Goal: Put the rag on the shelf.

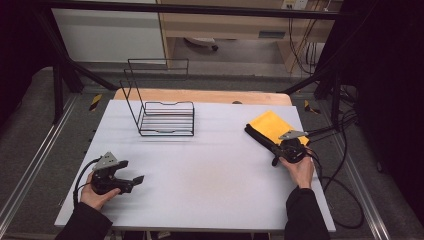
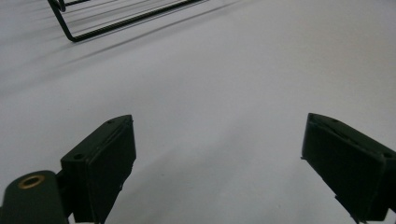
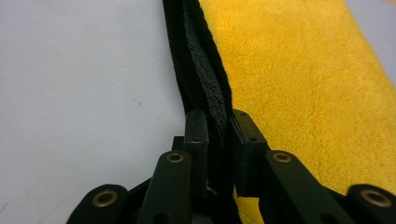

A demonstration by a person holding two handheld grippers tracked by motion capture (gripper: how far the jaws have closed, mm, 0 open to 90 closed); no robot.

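Observation:
A folded yellow cloth (image 1: 272, 125) with a black edge (image 3: 201, 60) lies at the right side of the white table (image 1: 210, 185). My right gripper (image 1: 278, 149) comes at its near left edge. In the right gripper view the jaws of that gripper (image 3: 218, 126) stand close together, pinching the black edge, with the yellow pile (image 3: 299, 84) spreading to the right. A hand holds my left gripper (image 1: 132, 171) low over the front left of the table. Its jaws (image 2: 219, 154) stand wide apart with bare tabletop between them.
A black wire rack (image 1: 165, 117) stands at the back left of the table, and its lower bars (image 2: 116, 21) sit ahead of my left gripper. Cables trail off the table's right edge (image 1: 345, 180). A wooden strip (image 1: 200, 95) runs along the far edge.

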